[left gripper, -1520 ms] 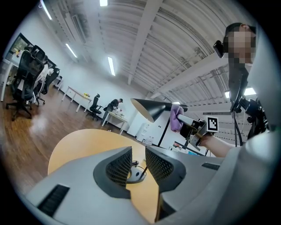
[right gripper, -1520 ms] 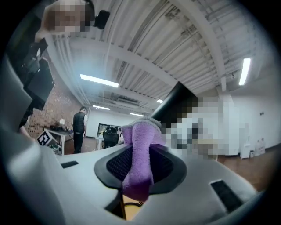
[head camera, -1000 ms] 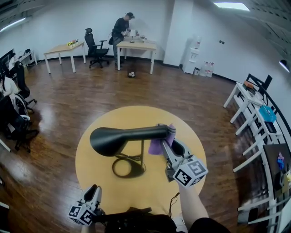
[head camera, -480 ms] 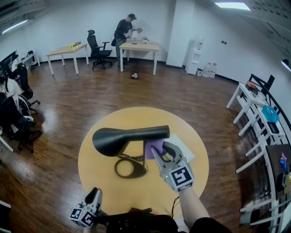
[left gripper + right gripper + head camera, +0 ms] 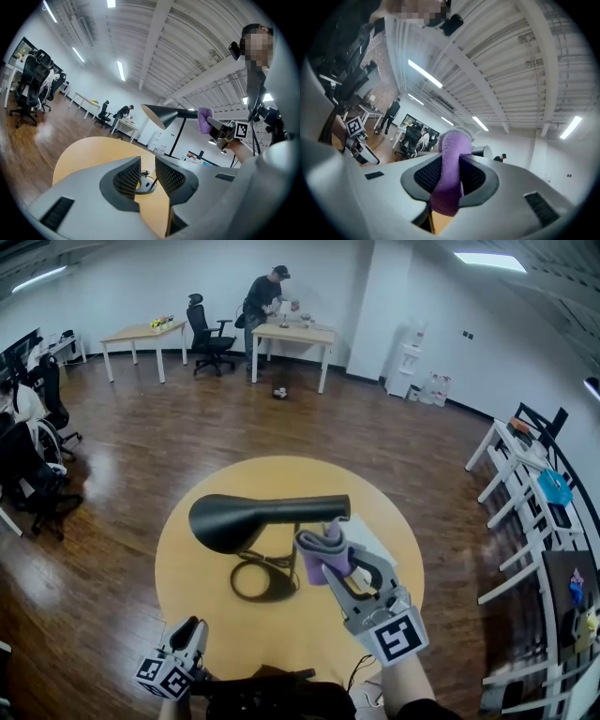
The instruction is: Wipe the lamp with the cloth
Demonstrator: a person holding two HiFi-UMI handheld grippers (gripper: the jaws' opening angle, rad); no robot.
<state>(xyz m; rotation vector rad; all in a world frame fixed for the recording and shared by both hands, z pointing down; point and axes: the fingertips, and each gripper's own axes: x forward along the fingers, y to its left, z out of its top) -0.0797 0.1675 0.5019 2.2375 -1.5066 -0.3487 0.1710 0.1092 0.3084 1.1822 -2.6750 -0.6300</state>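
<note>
Lamp: we list a black desk lamp (image 5: 246, 519) on the round yellow wooden bench (image 5: 202, 601). Its ring-shaped base (image 5: 264, 583) sits near the bench's middle, and its cone-shaped shade and tubular neck lie level above it. The shade's mouth faces the left of the head view. In the left gripper view the lamp (image 5: 161, 114) rises beyond the jaws, well apart from them.

Cloth: a purple fleecy cloth (image 5: 322, 555) sits at the rear end of the lamp's neck, just under the tube and seemingly touching it. It is bunched, with folds spilling over both sides of the jaws.

Right gripper (image 5: 328, 563): its jaws are clamped on the cloth (image 5: 450, 168) — the ribbed pads (image 5: 427, 176) press it from both sides. The gripper reaches in from the near right edge of the bench.

Left gripper (image 5: 192, 626): we note it low at the bench's near edge, away from the lamp. Its jaws (image 5: 147, 171) stand a narrow gap apart — nothing lies between them.

Also present: a white sheet (image 5: 367, 532) flat on the bench beneath the right gripper, and a person in dark clothes (image 5: 267, 296) at a far table.
</note>
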